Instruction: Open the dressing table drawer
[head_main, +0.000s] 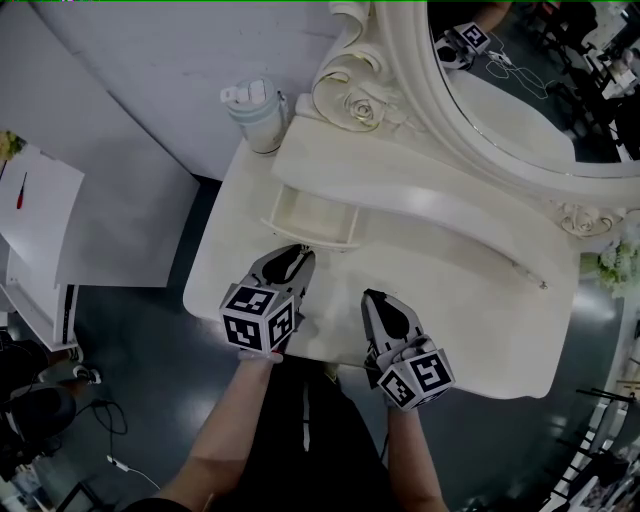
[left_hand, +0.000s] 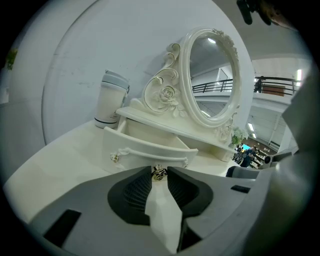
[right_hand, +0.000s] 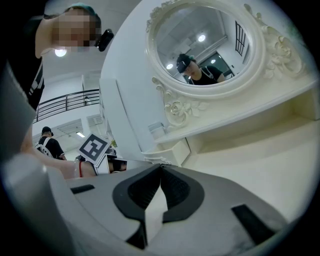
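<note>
The white dressing table (head_main: 480, 330) has its small drawer (head_main: 310, 218) pulled out from under the shelf, and the inside shows empty. In the left gripper view the drawer front (left_hand: 145, 150) is right ahead. Its small metal knob (left_hand: 159, 173) sits pinched between the tips of my left gripper (left_hand: 159, 170). From the head view my left gripper (head_main: 293, 260) reaches the drawer's front edge. My right gripper (head_main: 374, 300) rests over the tabletop to the right, shut with nothing in it; its tips (right_hand: 160, 166) meet in the right gripper view.
A white lidded tumbler (head_main: 258, 112) stands at the table's back left corner. The ornate oval mirror (head_main: 500, 100) rises behind the shelf. White panels (head_main: 40, 215) lean at the left, cables (head_main: 115, 462) lie on the dark floor, and flowers (head_main: 615, 268) sit at the right edge.
</note>
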